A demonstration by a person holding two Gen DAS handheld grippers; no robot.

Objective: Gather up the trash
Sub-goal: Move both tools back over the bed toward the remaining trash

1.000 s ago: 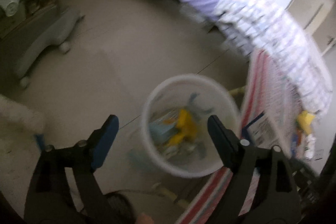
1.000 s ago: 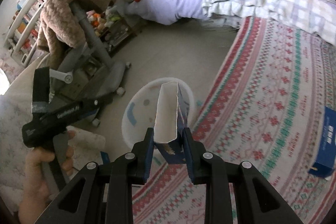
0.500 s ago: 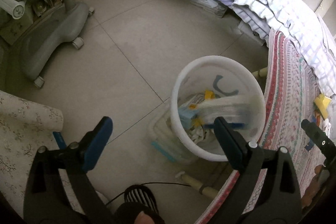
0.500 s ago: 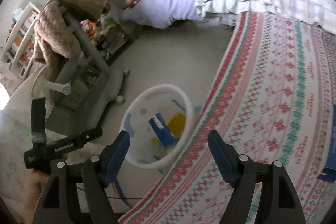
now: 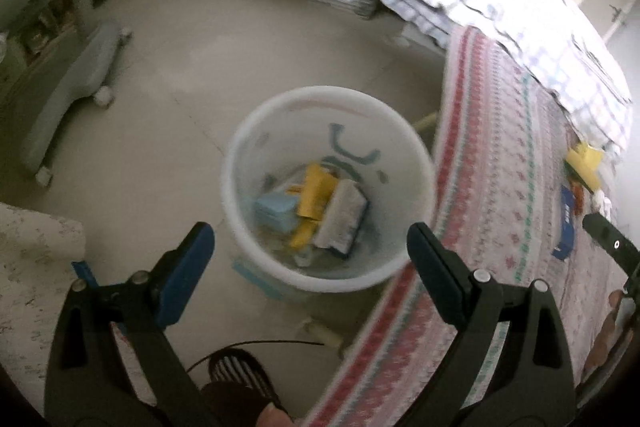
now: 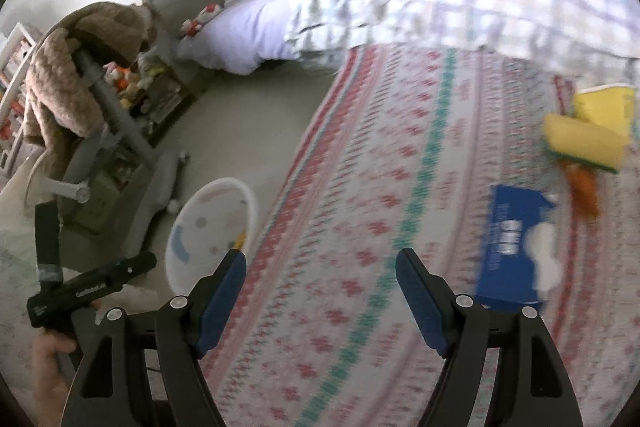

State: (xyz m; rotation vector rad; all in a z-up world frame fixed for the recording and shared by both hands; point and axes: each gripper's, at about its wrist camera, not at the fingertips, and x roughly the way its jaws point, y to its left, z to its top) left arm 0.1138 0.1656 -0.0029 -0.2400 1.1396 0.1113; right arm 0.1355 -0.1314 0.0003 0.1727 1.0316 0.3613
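Beige floor tiles are running beside a patterned rug (image 6: 400,167); the white bin (image 5: 240,227) is standing at the rug's edge, holding boxes; the left gripper (image 5: 308,247) is hovering above it, fingers spread and empty; the right gripper (image 6: 320,287), also spread and empty, is pointing over the rug near a blue box (image 6: 508,247) and yellow packets (image 6: 584,143).

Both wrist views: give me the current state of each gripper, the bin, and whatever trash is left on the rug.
Left gripper: open, empty, above the bin.
Right gripper: open, empty, over the rug.
White bin: upright, holding boxes.
Blue box: lying on the rug, uncollected.
Yellow packets: on the rug, uncollected.
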